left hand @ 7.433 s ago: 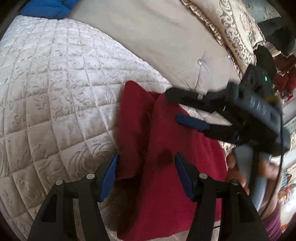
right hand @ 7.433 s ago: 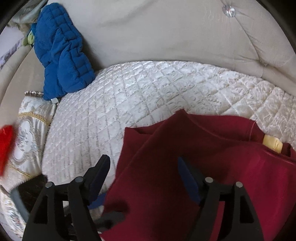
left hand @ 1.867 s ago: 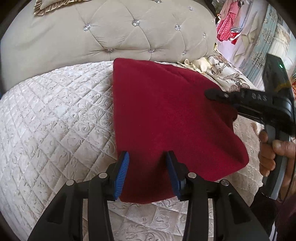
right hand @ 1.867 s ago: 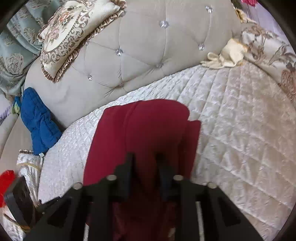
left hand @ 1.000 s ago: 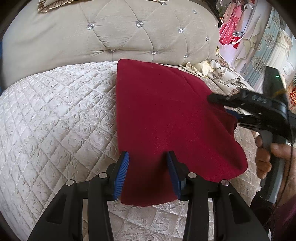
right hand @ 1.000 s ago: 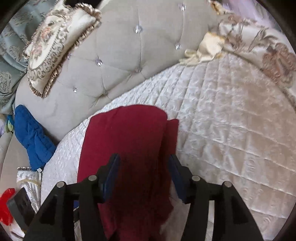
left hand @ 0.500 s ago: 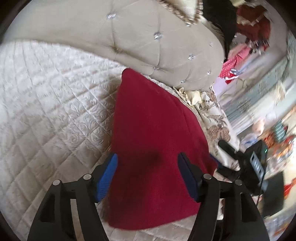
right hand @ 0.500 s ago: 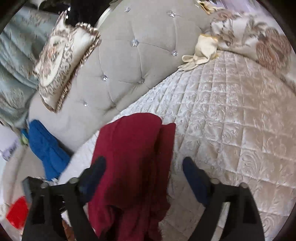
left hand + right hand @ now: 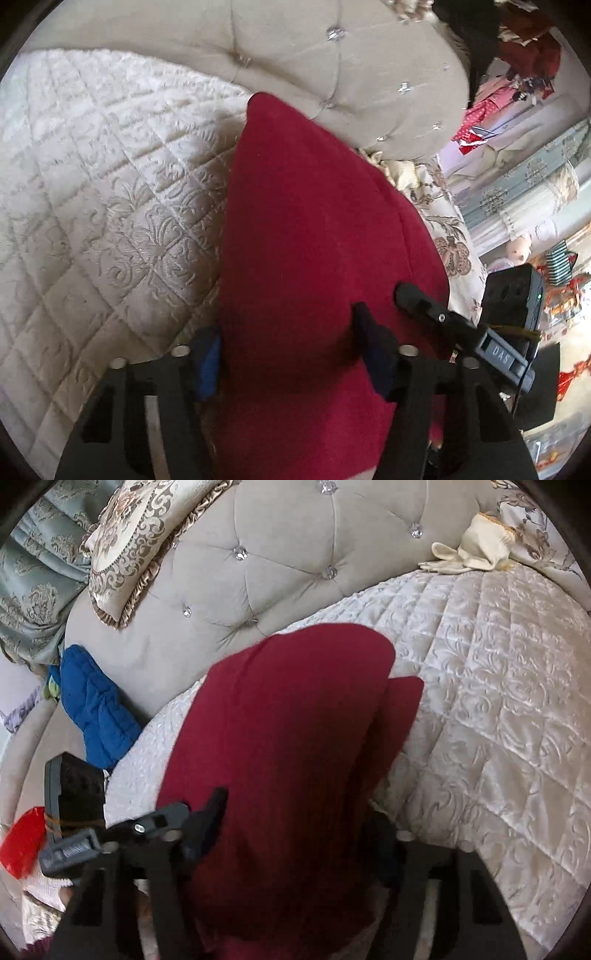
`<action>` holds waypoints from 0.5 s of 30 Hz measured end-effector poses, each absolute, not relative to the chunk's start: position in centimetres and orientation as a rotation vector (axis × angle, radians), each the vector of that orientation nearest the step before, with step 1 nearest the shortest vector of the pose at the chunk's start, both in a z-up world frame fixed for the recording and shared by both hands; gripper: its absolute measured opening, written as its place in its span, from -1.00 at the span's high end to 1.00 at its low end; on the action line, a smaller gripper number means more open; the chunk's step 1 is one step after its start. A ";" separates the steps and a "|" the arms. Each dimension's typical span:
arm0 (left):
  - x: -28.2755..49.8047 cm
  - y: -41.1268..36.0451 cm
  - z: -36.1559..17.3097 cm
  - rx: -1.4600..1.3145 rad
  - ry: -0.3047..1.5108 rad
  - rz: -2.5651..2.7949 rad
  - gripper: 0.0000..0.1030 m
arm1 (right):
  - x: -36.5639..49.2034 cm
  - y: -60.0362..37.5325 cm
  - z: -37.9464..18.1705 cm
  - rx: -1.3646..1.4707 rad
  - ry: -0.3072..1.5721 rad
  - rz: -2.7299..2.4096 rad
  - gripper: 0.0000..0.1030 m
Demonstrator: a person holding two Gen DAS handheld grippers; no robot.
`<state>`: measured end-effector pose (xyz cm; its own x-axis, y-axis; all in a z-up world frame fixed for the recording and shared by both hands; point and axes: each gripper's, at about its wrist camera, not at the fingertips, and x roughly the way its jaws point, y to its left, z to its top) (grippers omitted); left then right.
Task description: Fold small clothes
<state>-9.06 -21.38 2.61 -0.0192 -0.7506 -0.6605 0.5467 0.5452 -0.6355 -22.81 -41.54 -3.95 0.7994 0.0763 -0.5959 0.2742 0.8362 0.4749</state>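
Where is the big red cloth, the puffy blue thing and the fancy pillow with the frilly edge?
Dark red folded garment (image 9: pixel 280 738): right wrist view, middle of top layer.
Blue quilted item (image 9: pixel 94 705): right wrist view, its centre.
Cream ornate cushion with ruffled trim (image 9: pixel 140 531): right wrist view, patterned face.

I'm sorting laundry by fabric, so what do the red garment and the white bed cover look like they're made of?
Red garment: probably a soft knit or fleece; matte, slightly fuzzy surface, thick rounded folds, no sheen.
White bed cover: likely a satin-like synthetic quilt; glossy highlights, stitched diamond grid, raised scroll pattern. Fibre content can't be confirmed by sight.
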 end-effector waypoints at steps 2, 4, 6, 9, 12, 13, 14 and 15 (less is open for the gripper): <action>-9.9 -20.4 4.0 -0.199 1.197 -1.054 0.38 | -23.4 -40.0 -2.4 0.563 0.628 -0.058 -0.03; -10.6 -19.0 5.3 -0.209 1.189 -1.060 0.40 | -24.2 -38.6 -1.4 0.550 0.636 -0.016 -0.03; -11.9 -16.6 6.7 -0.210 1.176 -1.038 0.40 | -24.9 -36.7 -0.7 0.531 0.659 0.020 -0.03; -13.9 -13.1 7.0 -0.203 1.155 -0.979 0.40 | -25.7 -34.6 -1.7 0.531 0.685 0.066 -0.09; -15.6 -11.6 4.6 -0.144 1.202 -0.875 0.39 | -25.7 -33.0 -4.6 0.501 0.793 0.017 -0.17; -16.1 -11.5 3.7 -0.107 1.216 -0.834 0.38 | -26.0 -32.7 -4.9 0.482 0.809 -0.015 -0.21; -16.4 -11.3 3.5 -0.104 1.204 -0.831 0.37 | -26.4 -32.4 -4.8 0.464 0.802 -0.035 -0.28; -16.8 -10.9 3.8 -0.110 1.167 -0.830 0.34 | -27.4 -31.9 -4.1 0.442 0.778 -0.059 -0.29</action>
<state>-16.83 -10.95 3.78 0.1391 -0.6266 -0.7668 0.5185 0.7058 -0.4827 -27.37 -31.94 -4.14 0.7155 0.1092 -0.6900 0.2125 0.9068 0.3640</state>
